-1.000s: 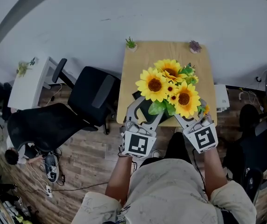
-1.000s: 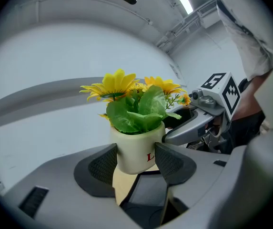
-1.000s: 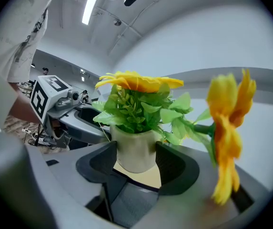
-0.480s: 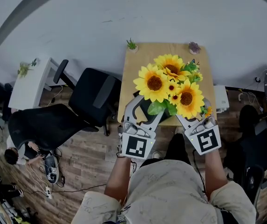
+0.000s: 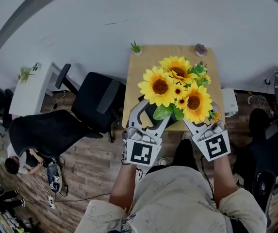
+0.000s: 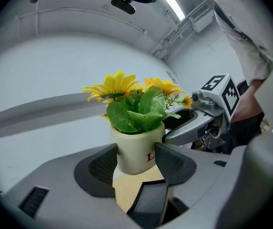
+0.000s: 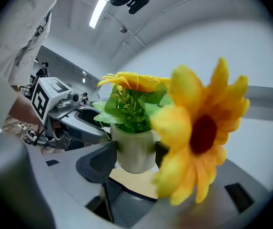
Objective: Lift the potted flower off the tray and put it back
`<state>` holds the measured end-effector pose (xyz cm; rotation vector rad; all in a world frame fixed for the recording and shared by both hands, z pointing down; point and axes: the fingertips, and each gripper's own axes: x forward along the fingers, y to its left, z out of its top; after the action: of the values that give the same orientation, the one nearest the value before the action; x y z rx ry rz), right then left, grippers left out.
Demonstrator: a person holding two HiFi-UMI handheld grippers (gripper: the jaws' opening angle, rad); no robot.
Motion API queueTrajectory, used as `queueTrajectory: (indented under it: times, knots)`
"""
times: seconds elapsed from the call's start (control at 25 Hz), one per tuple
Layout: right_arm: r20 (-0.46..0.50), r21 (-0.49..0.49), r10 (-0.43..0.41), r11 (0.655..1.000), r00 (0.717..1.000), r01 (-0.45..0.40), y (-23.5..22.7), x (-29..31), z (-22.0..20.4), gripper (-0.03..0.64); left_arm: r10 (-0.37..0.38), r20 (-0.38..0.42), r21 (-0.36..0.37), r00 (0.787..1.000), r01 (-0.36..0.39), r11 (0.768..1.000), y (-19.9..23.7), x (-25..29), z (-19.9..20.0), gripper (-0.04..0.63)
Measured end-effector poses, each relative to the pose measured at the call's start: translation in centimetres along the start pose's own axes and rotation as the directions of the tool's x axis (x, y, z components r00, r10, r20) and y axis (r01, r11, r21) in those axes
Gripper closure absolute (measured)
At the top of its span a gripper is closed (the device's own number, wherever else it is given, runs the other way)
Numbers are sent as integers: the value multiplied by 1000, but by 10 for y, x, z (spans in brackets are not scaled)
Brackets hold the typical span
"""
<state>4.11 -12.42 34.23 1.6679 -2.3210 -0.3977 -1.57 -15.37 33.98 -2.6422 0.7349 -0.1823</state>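
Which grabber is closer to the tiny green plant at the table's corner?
Left. The left gripper grips the flowerpot on the green plant's side; the right gripper grips it on the other side, nearer the purple plant.

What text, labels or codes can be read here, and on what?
"L": red letter on the white pot; anything after it is hidden behind a jaw pad.
Left cube and right cube: black-and-white square codes, no words.
Shirt print: too blurred to read.
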Motion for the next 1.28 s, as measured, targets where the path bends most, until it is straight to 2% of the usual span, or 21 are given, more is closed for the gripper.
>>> queueTrajectory:
  times: [0.48,1.28]
  knots:
    - [-18,21,2,1000,1000,-1,2,0,-5,347,-24,-34,11,999,25,1000,-3,-1,-7,344]
    - [-19,26,-2,1000,1000,2,2,0,-5,348,-23,-20,-4,1000,23,1000,-3,0,-6,344]
